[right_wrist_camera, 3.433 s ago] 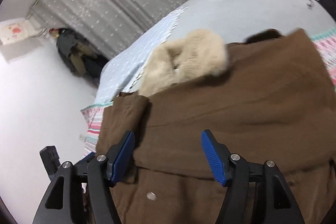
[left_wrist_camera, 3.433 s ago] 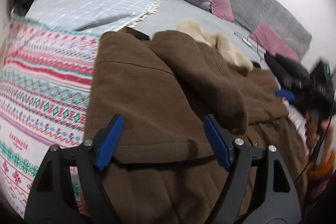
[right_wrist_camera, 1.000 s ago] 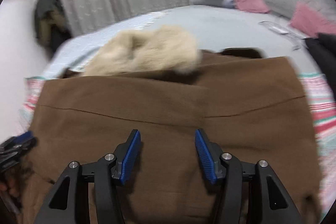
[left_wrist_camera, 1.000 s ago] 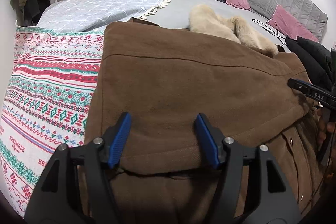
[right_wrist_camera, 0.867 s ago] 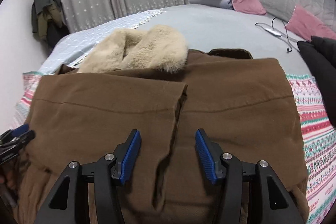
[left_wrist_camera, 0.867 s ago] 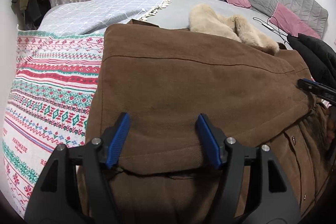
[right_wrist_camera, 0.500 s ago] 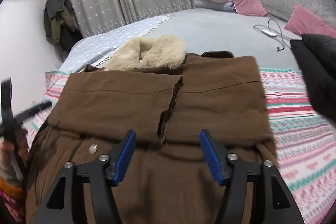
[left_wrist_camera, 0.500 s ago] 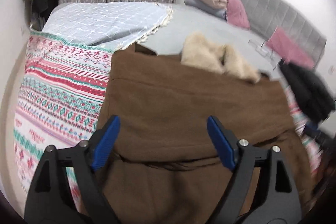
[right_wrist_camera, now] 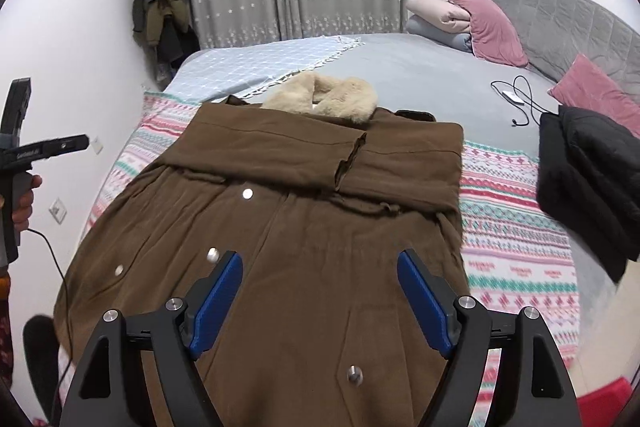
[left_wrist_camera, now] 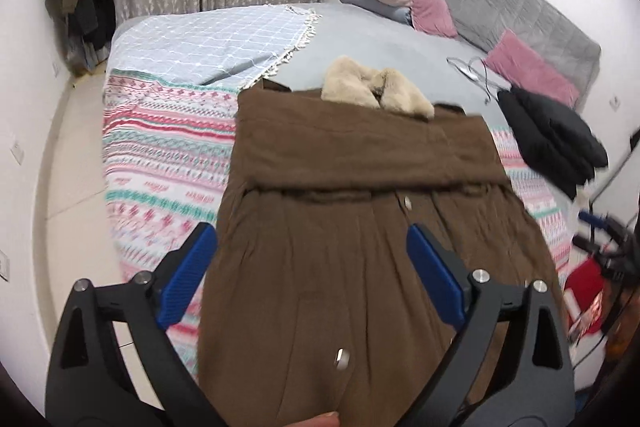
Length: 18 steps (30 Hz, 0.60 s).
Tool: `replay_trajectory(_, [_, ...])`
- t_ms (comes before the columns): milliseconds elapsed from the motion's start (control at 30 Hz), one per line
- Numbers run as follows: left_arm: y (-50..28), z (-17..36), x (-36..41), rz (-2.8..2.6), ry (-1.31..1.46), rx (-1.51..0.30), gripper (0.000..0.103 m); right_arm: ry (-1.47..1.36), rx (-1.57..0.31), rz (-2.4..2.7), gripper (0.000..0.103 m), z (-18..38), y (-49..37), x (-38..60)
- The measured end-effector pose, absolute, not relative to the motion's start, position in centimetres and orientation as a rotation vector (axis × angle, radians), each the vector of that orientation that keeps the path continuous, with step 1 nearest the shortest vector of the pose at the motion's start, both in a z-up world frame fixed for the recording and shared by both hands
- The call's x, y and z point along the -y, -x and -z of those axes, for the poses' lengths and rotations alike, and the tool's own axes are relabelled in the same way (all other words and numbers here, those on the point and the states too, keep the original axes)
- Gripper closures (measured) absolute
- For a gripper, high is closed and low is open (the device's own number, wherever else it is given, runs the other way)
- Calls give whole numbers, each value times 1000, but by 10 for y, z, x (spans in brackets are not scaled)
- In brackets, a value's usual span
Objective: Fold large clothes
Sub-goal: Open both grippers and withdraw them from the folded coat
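Both tongs, left (left_wrist_camera: 312, 273) and right (right_wrist_camera: 320, 297), have just been opening, nothing between them. Next I grab the brown fur-collared wool coat's (right_wrist_camera: 320, 227) hem below them evenly, folding toward the collar.

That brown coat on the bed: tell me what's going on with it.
A person with a two-finger gripper in each hand is folding the long brown fur-collared coat, which lies on the patterned pink-and-teal blanket. Its sleeves are already folded across the chest; the skirt lies unfolded toward the cameras. The left gripper and right gripper hover above the skirt, their jaws just opened wide with nothing gripped. A black padded jacket lies beside it.
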<state>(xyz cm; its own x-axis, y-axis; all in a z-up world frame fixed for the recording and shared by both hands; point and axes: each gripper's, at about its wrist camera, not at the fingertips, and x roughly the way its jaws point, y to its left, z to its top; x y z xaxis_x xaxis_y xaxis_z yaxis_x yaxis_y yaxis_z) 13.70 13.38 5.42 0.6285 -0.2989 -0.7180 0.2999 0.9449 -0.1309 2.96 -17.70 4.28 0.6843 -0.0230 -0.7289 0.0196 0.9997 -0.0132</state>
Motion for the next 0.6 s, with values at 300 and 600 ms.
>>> replay_trajectory(300, [-76, -16, -170, 353, -33, -956, 6, -25, -882, 59, 20, -38, 31, 192])
replay_trajectory(600, [-52, 36, -199, 378, 33, -1139, 6, -61, -1009, 111, 20, -1, 69, 210])
